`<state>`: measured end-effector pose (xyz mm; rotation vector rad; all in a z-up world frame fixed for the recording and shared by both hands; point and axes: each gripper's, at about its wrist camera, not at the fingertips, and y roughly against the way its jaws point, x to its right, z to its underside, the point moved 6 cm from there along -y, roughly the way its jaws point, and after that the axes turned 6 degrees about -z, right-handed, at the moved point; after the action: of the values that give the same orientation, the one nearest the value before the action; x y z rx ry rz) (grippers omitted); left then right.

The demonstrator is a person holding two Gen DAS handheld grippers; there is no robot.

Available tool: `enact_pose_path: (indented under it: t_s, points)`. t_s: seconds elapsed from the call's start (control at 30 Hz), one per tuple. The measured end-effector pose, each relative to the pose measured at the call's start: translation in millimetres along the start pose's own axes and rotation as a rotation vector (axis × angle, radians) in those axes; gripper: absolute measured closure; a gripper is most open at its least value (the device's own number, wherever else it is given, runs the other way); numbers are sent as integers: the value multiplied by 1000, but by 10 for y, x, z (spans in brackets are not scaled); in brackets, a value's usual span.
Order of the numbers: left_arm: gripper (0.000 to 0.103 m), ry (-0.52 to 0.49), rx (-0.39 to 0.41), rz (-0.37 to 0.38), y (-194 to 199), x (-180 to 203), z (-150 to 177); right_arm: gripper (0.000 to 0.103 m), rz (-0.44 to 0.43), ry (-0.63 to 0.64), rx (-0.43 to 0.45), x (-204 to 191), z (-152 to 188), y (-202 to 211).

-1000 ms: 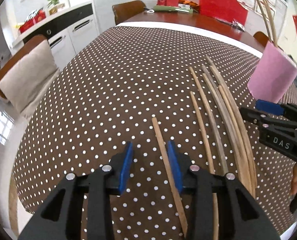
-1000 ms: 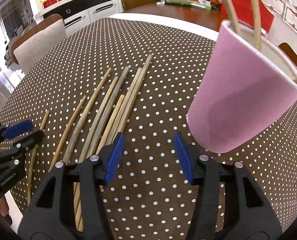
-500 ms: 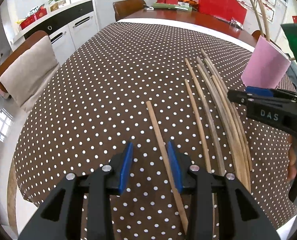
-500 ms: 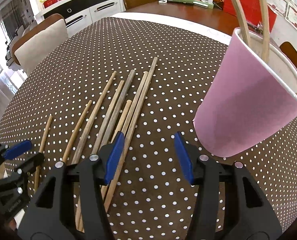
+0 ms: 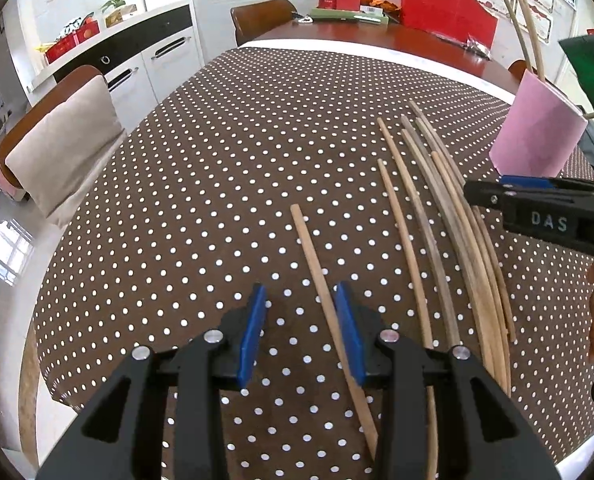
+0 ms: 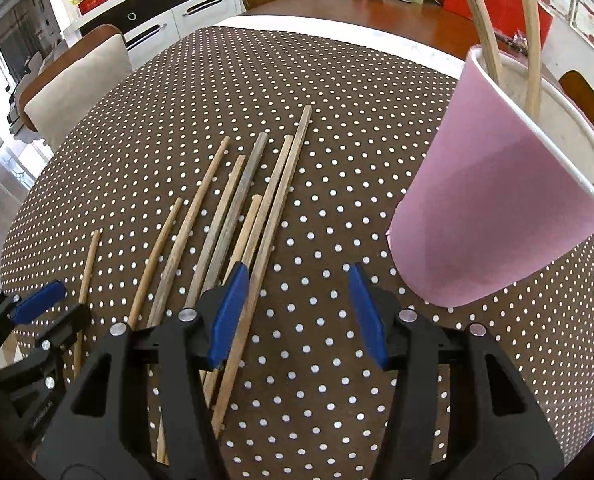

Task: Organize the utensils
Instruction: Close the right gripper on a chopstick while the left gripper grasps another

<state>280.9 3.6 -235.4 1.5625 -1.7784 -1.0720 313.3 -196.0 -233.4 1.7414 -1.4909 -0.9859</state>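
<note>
Several wooden chopsticks (image 5: 449, 216) lie side by side on the brown polka-dot tablecloth (image 5: 201, 184); they also show in the right wrist view (image 6: 233, 216). One single chopstick (image 5: 317, 272) lies apart to the left and runs between my left gripper's (image 5: 301, 332) open jaws. My right gripper (image 6: 297, 312) is open and empty, its left finger over the right-hand sticks. A pink cup (image 6: 497, 208) holding a few chopsticks stands to the right of it; the cup also shows in the left wrist view (image 5: 537, 136).
A cushioned chair (image 5: 57, 136) stands at the table's left edge. A bare wooden table part (image 5: 377, 36) with red boxes and a green tray lies beyond the cloth. White cabinets (image 5: 137, 56) stand at the far left.
Both grippers have drawn back toward the table's near edge, so the sticks and cup sit farther off. The right gripper has shifted left over the sticks. Nothing was picked up.
</note>
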Motion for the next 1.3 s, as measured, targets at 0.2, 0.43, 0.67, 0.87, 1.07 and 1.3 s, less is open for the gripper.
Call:
enact_pose_path:
  t_s: [0.2,0.43,0.67,0.87,1.07,1.3]
  points:
    - [66,3,-2,2,2,-17,-16,51,2,-6,-10,-17,-78,-49]
    - [66,31,-23,35,16,-53,-5,52,2,17,-36,-22,-90,-95]
    - [67,31,-51,69,55,-73,82,75,-8,124,-41,-114,-165,-186]
    - [93,26,-31,6,39,-76,106,90,-128,256,-64,-335,16,-131]
    - [95,40,-15,2,18,-93,52,91,-227,346,-48,-579,102,-134]
    - [96,71,-15,11,-14,-99,-4,92,-255,439,-70,-971,131,-200]
